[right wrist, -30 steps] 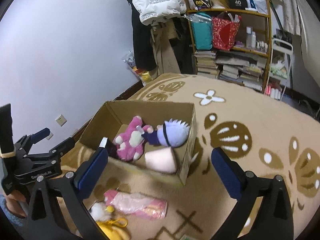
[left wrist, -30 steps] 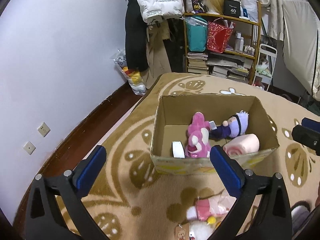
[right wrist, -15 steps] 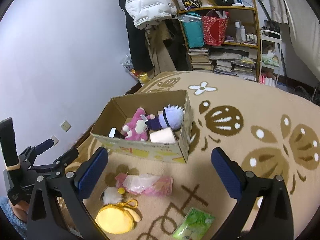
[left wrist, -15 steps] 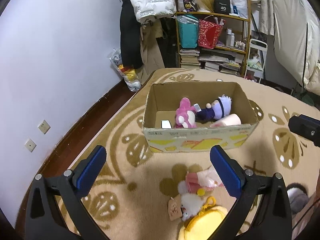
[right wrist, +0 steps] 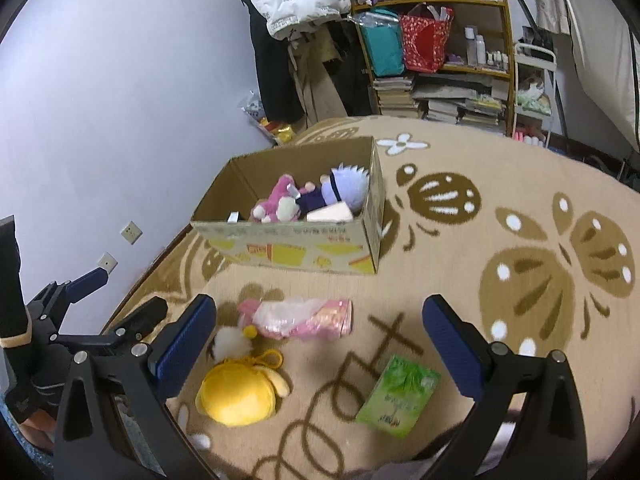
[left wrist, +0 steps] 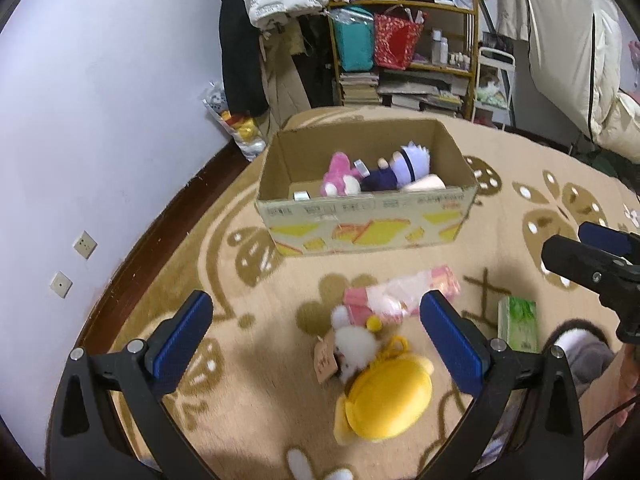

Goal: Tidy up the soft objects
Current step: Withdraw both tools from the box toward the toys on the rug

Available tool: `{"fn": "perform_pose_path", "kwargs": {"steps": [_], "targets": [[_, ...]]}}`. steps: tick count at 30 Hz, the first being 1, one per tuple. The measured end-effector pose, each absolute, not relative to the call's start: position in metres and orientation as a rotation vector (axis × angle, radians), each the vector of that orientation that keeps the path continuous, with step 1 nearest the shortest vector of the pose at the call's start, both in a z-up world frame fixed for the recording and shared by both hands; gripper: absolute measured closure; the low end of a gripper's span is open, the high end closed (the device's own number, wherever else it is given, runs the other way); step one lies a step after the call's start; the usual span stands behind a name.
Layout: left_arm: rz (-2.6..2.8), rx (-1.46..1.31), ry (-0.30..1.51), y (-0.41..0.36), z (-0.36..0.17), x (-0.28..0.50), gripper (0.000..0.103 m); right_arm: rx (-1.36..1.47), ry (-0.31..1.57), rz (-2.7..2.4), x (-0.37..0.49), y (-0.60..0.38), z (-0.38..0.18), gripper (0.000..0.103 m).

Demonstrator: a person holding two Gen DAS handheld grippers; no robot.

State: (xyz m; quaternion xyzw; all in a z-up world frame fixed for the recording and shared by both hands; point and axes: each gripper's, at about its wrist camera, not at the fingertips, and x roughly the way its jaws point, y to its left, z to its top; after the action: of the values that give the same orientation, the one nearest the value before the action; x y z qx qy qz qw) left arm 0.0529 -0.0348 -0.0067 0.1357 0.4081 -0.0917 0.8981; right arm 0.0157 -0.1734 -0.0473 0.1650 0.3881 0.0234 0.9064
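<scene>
A cardboard box point(left wrist: 360, 224) point(right wrist: 288, 250) on the carpet holds a pink plush point(left wrist: 338, 178) point(right wrist: 278, 202), a purple-haired doll point(left wrist: 404, 166) point(right wrist: 344, 188) and a pale pink roll point(left wrist: 426, 182). In front of it lie a pink wrapped pack point(left wrist: 400, 294) point(right wrist: 304, 316), a small white plush point(left wrist: 354, 344) point(right wrist: 230, 342), a yellow plush point(left wrist: 386, 402) point(right wrist: 238, 394) and a green tissue pack point(left wrist: 518, 322) point(right wrist: 398, 396). My left gripper point(left wrist: 316, 344) is open above the white and yellow plush. My right gripper point(right wrist: 320, 346) is open above the carpet between the pink pack and the green pack.
A wooden shelf point(left wrist: 404, 40) point(right wrist: 436, 44) with bags, books and bottles stands behind the box, with hanging coats point(left wrist: 276, 20) beside it. A white wall point(left wrist: 100, 120) with sockets runs along the left. A grey slipper point(left wrist: 584, 354) lies at the right.
Both grippers have pulled back and away from the box, so the loose items on the carpet in front of it have come into view. Both stay open.
</scene>
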Motion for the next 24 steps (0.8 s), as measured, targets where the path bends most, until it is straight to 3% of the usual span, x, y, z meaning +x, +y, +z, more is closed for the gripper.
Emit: {"fn": "perform_pose_path", "kwargs": {"steps": [24], "targets": [[-0.256, 0.34, 1.118, -0.049, -0.072, 0.056, 0.001, 0.437, 0.995, -0.043, 0.008, -0.189, -0.104, 0.0]]}}
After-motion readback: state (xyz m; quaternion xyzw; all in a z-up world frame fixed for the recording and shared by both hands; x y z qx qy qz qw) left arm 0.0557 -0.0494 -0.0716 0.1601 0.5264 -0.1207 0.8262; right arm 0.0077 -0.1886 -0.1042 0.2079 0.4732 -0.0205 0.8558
